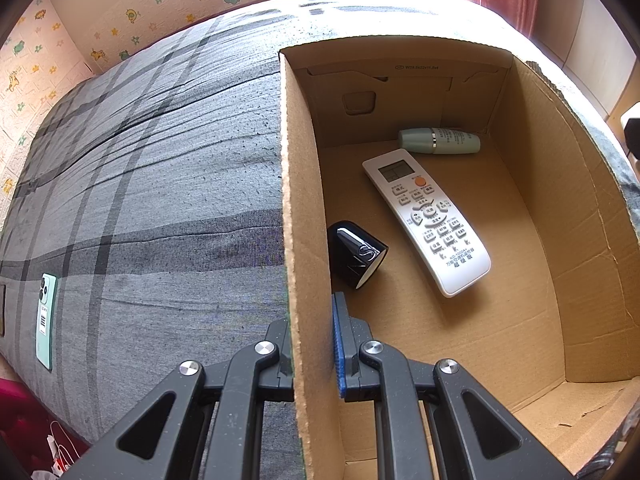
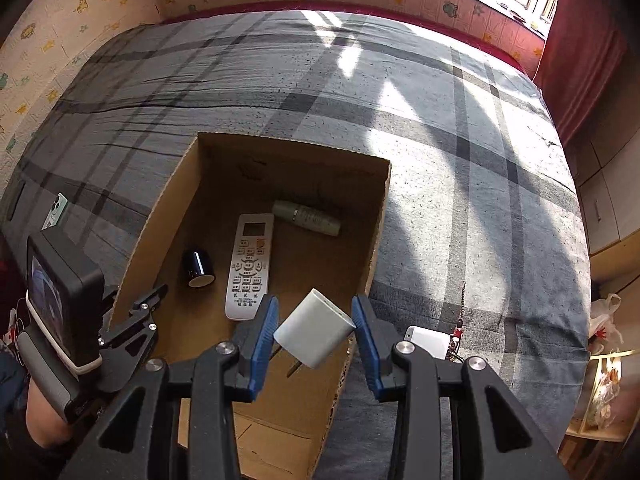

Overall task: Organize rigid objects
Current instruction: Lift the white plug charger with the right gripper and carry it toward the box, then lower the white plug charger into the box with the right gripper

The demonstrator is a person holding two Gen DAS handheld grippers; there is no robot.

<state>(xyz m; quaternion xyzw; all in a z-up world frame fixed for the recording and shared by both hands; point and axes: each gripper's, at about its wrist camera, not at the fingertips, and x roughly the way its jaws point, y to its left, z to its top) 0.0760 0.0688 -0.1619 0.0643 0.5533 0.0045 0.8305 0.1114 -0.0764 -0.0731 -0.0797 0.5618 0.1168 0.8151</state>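
- The right tongs [image 2: 315, 330] are spread wide above the near end of the cardboard box [image 2: 380, 216]; a white charger block [image 2: 316, 328], tilted, sits in the gap, touching neither blue pad, so it looks released and dropping.
- The left tongs [image 1: 312, 344] are clenched on the box's left wall [image 1: 298, 200], one finger outside, the blue-padded one inside, bracing it on the bed [image 1: 160, 160].
- Inside the box, centre of the left view, lie a white remote [image 1: 426, 220], a pale green bottle [image 1: 440, 141] against the far wall beyond it, and a black cap [image 1: 356, 254] by the left wall.
- Judgement: to do this drop well, keep the right tongs level over open cardboard near the front, clear of the remote's buttons, and keep the wall pinched so the box does not slide.
- Still out on the bed: a mint phone [image 1: 46, 320] at lower left of the left view, and a white gadget [image 2: 426, 342] just right of the box.
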